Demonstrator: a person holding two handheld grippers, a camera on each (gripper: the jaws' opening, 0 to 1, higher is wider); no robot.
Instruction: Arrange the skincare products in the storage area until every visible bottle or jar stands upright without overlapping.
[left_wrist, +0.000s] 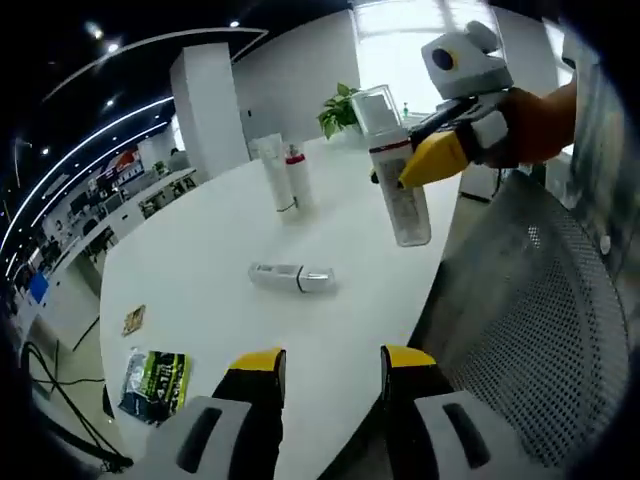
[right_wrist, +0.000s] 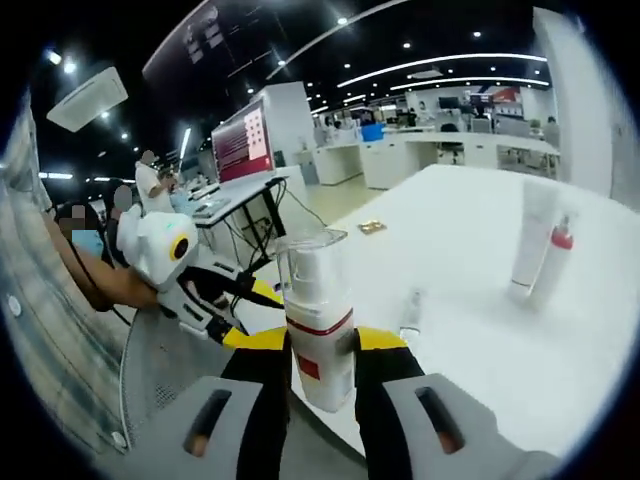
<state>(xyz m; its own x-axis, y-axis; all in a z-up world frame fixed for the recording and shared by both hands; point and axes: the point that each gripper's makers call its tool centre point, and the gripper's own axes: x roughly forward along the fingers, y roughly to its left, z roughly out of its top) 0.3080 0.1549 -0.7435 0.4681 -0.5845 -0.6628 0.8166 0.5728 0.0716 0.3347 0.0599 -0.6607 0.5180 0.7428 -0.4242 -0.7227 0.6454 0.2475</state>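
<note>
My right gripper (right_wrist: 322, 345) is shut on a clear bottle with a red band and clear cap (right_wrist: 316, 320), held upright above the table's near edge; in the left gripper view that bottle (left_wrist: 398, 180) hangs in the yellow-tipped right gripper (left_wrist: 432, 160). My left gripper (left_wrist: 333, 365) stands open over the table edge with nothing between its jaws. A white tube (left_wrist: 291, 277) lies flat on the white table (left_wrist: 210, 250). Two bottles stand upright at the far side: a tall white one (left_wrist: 271, 172) and a red-capped one (left_wrist: 298, 177), seen also as the white one (right_wrist: 532, 235) and red-capped one (right_wrist: 556, 258).
A mesh chair back (left_wrist: 545, 320) stands close at the right. A green packet (left_wrist: 155, 382) and a small card (left_wrist: 134, 319) lie near the table's left edge. A potted plant (left_wrist: 340, 108) sits at the far end. A person's sleeve (right_wrist: 95, 275) holds the left gripper (right_wrist: 190, 275).
</note>
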